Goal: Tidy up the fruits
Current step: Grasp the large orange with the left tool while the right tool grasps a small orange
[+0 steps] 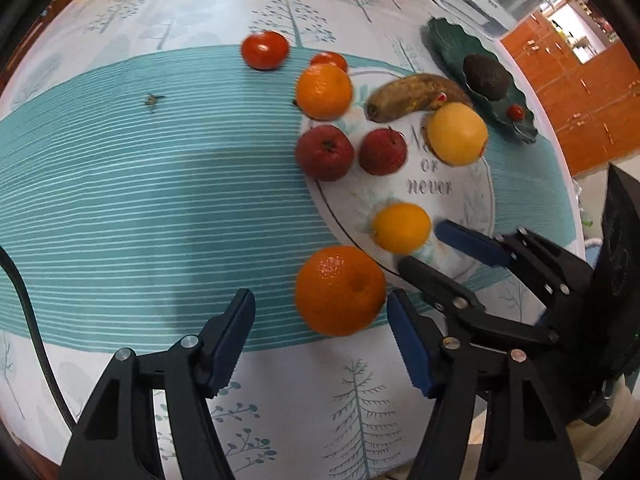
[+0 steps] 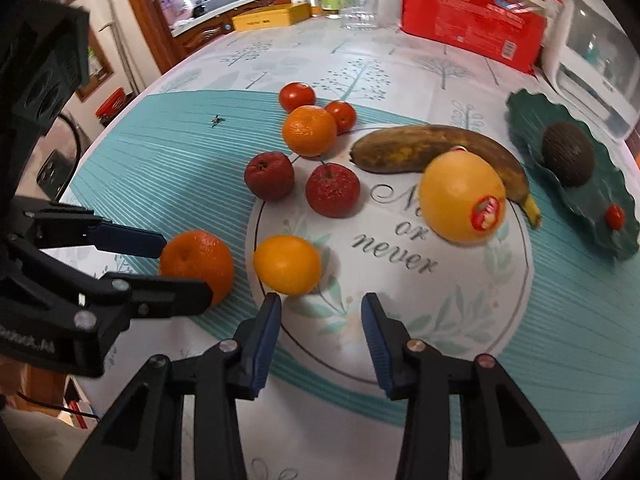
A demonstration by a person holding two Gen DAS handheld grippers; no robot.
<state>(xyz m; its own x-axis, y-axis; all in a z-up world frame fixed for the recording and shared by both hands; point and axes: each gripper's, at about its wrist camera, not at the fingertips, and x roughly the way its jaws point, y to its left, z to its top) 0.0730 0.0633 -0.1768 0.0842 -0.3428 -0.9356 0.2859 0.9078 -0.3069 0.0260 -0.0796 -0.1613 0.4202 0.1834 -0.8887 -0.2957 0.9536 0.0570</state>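
A white round mat (image 1: 448, 216) (image 2: 460, 300) on the table holds a small yellow orange (image 1: 401, 227) (image 2: 287, 265), a large yellow fruit (image 1: 458, 134) (image 2: 464, 198), two red apples (image 1: 382, 151) (image 2: 333, 189) and a brown banana (image 1: 416, 96) (image 2: 420, 148). A big orange (image 1: 339, 290) (image 2: 198, 265) lies beside the mat. My left gripper (image 1: 320, 336) (image 2: 176, 268) is open around this orange. My right gripper (image 2: 320, 320) (image 1: 420, 246) is open just before the small yellow orange.
Another orange (image 1: 324, 91) (image 2: 309, 130) and two tomatoes (image 1: 265, 50) (image 2: 297, 97) lie at the mat's far edge. A green leaf dish (image 1: 516, 128) (image 2: 624, 236) holds an avocado (image 1: 486, 77) (image 2: 568, 160) and a cherry tomato. A red box (image 2: 472, 20) and a yellow tin (image 2: 272, 18) stand at the back.
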